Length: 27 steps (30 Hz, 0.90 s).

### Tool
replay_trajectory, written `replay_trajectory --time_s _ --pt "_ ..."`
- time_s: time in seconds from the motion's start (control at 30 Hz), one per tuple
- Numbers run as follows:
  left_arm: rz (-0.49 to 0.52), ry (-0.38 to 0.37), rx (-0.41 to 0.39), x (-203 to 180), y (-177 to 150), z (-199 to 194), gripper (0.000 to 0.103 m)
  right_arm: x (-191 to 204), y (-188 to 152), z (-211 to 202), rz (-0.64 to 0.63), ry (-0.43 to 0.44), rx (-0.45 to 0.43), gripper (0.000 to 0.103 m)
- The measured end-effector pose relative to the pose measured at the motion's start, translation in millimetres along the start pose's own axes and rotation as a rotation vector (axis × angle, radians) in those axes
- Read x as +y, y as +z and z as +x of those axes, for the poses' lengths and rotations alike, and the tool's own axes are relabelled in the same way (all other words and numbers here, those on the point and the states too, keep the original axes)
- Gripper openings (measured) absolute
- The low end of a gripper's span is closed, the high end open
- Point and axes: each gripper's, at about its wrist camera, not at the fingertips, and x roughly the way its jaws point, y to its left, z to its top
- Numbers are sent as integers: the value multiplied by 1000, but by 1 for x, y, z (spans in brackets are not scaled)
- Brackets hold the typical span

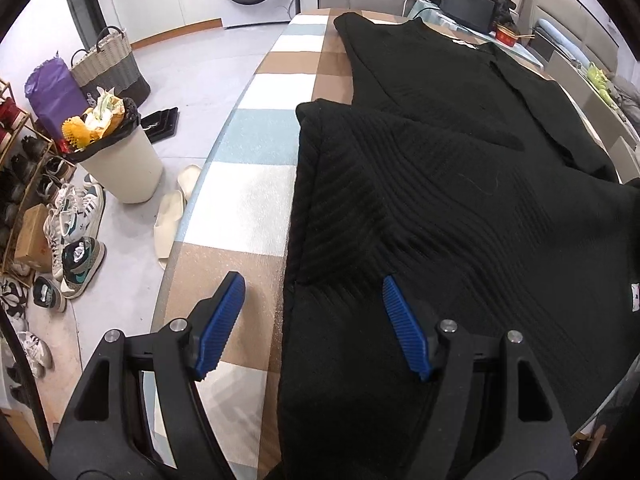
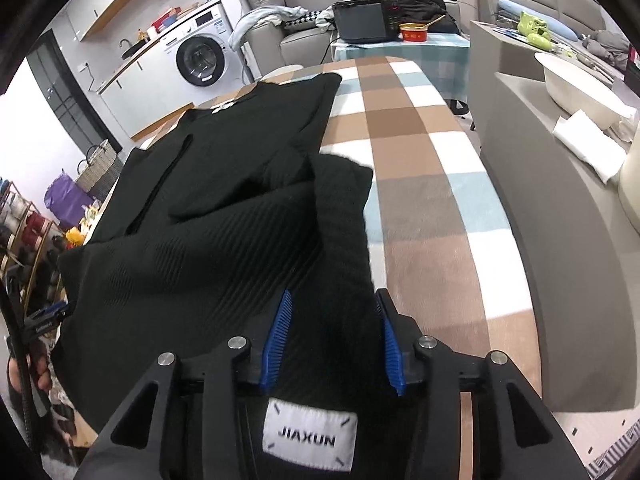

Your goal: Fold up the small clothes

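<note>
A black ribbed knit garment lies on the checked table cover, its near part folded over the far part. My left gripper is open and straddles the garment's left edge, one finger over the cover and the other over the fabric. In the right wrist view the same garment runs between the blue pads of my right gripper. The jaws stand partly apart with the cloth filling the gap, and a white "JIAXUN" label sits close to the gripper body.
The table's left edge drops to a floor with a full waste bin, slippers and several shoes. A grey counter runs along the table's right side. A black screen and a red bowl stand beyond the far end.
</note>
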Motion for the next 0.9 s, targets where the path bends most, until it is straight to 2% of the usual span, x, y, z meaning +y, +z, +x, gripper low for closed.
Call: replay_trajectory --time_s 0.07,0.5,0.7,0.9 --pt "-3 -4 2 0 0 0 69 1 -5 -2 -7 3 10 54" --pt "12 -13 8 0 -2 -1 69 3 -20 -6 -42 0 35 61" --pt "-12 -121 -8 19 -14 -13 69 1 -37 -14 -79 -12 59 62" --pt "-42 -163 3 39 -35 -20 69 -7 -60 -28 -96 -24 75 69"
